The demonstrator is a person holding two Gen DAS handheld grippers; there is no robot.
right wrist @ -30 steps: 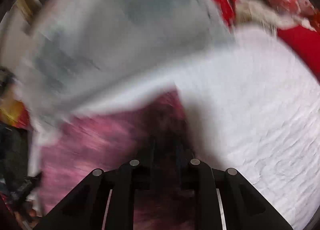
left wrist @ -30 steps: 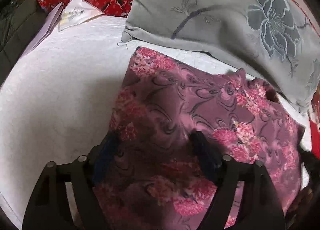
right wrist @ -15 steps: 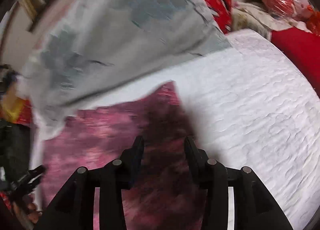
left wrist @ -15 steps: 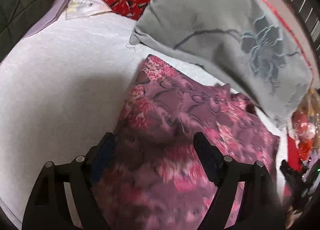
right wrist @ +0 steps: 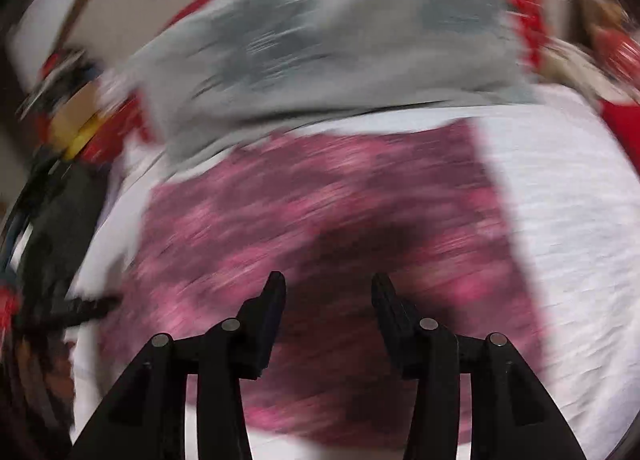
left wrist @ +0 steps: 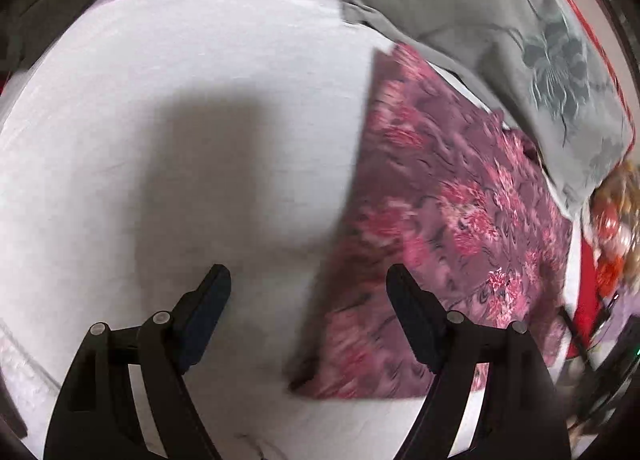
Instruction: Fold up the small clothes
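The small garment (left wrist: 452,227) is a purple-mauve cloth printed with pink and red flowers and dark swirling lines. It lies flat and folded into a rough rectangle with straight edges on the white bed cover (left wrist: 160,139), and its far edge runs just beside the grey pillow (left wrist: 500,19). In the left wrist view it fills the 3 o'clock side, one corner pointing toward 12 o'clock and another toward 6 o'clock; in the blurred right wrist view the garment (right wrist: 320,219) spreads across the centre.
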